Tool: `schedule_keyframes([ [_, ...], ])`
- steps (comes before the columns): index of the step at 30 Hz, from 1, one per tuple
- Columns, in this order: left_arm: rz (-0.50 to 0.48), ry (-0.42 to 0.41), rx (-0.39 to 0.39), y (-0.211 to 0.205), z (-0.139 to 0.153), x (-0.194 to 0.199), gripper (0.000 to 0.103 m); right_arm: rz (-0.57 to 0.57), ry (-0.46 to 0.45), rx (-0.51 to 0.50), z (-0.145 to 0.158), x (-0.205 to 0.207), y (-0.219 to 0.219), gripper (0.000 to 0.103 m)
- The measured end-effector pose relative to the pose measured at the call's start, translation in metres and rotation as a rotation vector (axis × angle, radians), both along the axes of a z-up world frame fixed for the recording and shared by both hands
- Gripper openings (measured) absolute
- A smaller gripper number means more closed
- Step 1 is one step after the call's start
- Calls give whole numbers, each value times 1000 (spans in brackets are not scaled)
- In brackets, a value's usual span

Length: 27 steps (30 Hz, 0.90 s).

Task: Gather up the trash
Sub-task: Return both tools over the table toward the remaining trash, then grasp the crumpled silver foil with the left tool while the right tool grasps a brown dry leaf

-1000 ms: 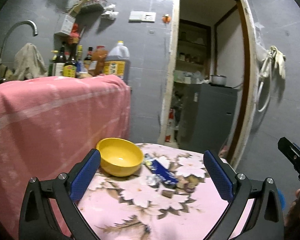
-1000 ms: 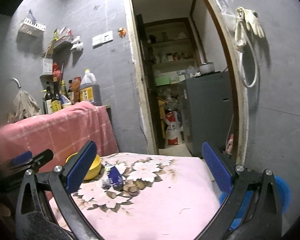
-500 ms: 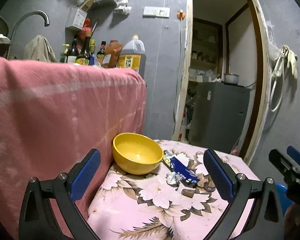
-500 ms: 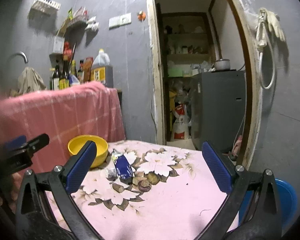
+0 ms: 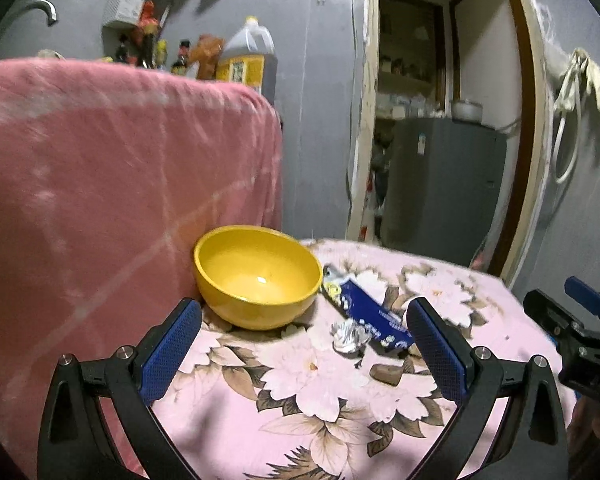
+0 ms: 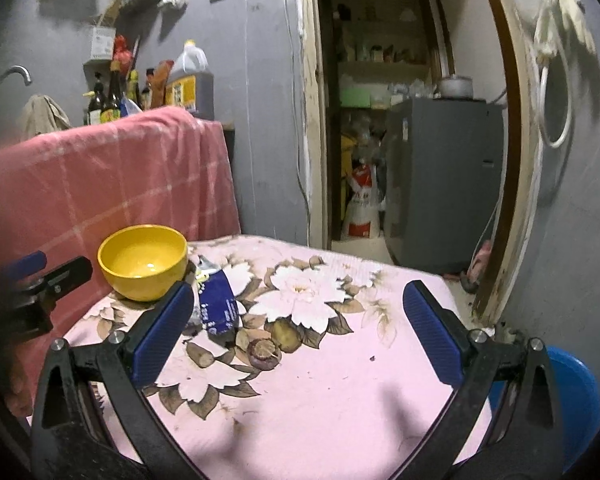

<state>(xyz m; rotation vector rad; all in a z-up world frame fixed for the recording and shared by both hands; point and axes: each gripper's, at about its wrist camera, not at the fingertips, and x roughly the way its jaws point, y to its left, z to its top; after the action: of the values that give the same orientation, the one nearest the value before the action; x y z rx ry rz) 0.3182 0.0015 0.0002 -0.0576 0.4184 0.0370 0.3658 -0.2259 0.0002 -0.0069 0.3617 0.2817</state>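
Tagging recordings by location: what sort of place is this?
Most likely a home kitchen: curved metal tap, dark sauce bottles and large oil jug against the grey tiled wall, grey fridge through the doorway.

Two low, near wrist views toward the doorway, sharing the yellow bowl (image 5: 256, 276).
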Motion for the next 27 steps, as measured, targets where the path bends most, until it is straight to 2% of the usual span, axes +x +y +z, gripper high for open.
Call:
schedule_keyframes([
  [6,-23,142,22,-6,-18,35,98,18,130,-21,-15,32,5,103],
  [13,-103,274,27,-13,-34,69,74,57,308,-55,-41,67,14,82],
  [17,-130,339,-8,-12,-42,86,65,81,364,-78,-50,82,22,76],
  [21,-145,401,-37,-11,-52,102,62,95,402,-88,-58,95,29,69],
  [27,-171,451,-53,-14,-61,114,53,107,463,-81,-68,106,33,62],
])
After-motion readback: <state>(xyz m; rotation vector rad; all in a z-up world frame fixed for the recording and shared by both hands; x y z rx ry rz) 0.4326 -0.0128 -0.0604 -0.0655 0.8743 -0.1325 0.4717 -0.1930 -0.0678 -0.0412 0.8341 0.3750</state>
